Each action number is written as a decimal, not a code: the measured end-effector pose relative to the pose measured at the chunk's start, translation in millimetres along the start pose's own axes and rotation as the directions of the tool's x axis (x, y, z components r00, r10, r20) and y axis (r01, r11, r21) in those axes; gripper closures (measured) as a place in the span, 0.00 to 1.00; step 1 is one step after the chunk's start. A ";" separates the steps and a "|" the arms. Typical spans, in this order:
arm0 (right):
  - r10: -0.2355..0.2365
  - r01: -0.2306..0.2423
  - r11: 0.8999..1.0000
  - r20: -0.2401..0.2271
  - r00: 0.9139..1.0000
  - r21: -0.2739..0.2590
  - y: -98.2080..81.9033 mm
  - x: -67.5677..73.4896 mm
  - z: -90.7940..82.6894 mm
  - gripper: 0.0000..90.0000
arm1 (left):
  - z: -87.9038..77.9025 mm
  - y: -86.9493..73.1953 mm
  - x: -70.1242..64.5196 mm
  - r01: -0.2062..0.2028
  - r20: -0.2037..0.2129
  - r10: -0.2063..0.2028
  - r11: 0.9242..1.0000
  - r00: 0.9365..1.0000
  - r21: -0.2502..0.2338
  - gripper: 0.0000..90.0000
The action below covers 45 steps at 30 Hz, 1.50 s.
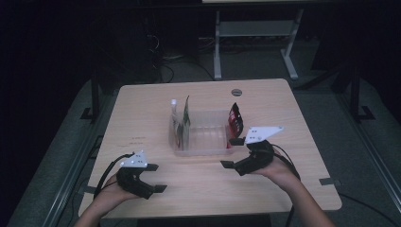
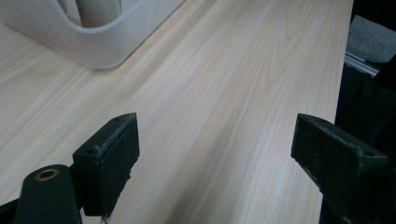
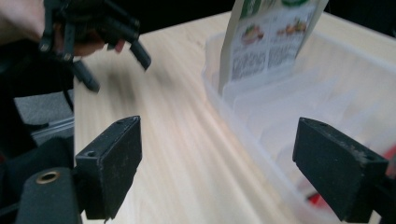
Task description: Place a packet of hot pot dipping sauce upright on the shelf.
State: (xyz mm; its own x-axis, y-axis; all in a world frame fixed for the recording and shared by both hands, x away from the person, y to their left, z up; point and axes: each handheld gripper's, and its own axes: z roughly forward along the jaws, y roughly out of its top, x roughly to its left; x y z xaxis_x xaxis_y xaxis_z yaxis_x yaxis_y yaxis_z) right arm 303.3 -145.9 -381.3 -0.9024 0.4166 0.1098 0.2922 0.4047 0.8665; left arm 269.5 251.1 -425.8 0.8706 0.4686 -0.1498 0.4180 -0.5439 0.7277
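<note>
A clear plastic bin (image 1: 201, 150) sits mid-table. Flat packets (image 1: 183, 124) with green print stand upright at its left end, and a red and black packet (image 1: 235, 120) stands at its right end. My left gripper (image 1: 154, 178) hovers open near the front left of the table, nothing between its jaws; its own view has the bin's corner (image 2: 100, 39) ahead. My right gripper (image 1: 231, 152) is open just in front of the bin's right end. In the right gripper view the green-printed packet (image 3: 271, 39) stands in the bin (image 3: 243, 126), and the left gripper (image 3: 116, 53) is farther off.
The light wooden table (image 1: 142, 113) has bare surface around the bin and a small round grommet (image 1: 236, 92) near its far edge. The floor and a white table frame (image 1: 255, 33) lie beyond. Cables trail from both grippers toward the front edge.
</note>
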 end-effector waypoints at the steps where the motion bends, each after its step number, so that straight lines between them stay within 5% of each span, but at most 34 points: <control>1: 0.003 -0.003 1.000 0.004 1.000 0.006 -4.8 0.9 -3.2 0.17 | -0.6 -1.7 0.0 0.001 -0.002 -0.001 1.000 1.000 -0.001 0.16; 14: 0.083 -0.086 0.996 0.124 0.989 0.018 -65.0 -3.6 -43.0 0.17 | -3.3 -13.2 2.1 -0.018 -0.041 0.020 0.999 0.999 0.040 0.16; 26: 0.087 -0.117 0.989 0.281 0.956 0.090 -103.9 -21.9 -72.0 0.15 | -6.4 -26.0 16.1 -0.033 -0.093 0.042 0.995 0.995 0.098 0.14; 34: 0.099 -0.142 0.981 0.289 0.952 0.131 -116.2 -31.2 -72.1 0.15 | -4.7 -32.7 21.2 -0.072 -0.095 0.086 0.987 0.992 0.142 0.14; 45: 0.109 -0.144 0.984 0.286 0.952 0.105 -114.9 -31.4 -74.6 0.15 | -4.4 -31.8 20.3 -0.068 -0.092 0.080 0.989 0.993 0.129 0.14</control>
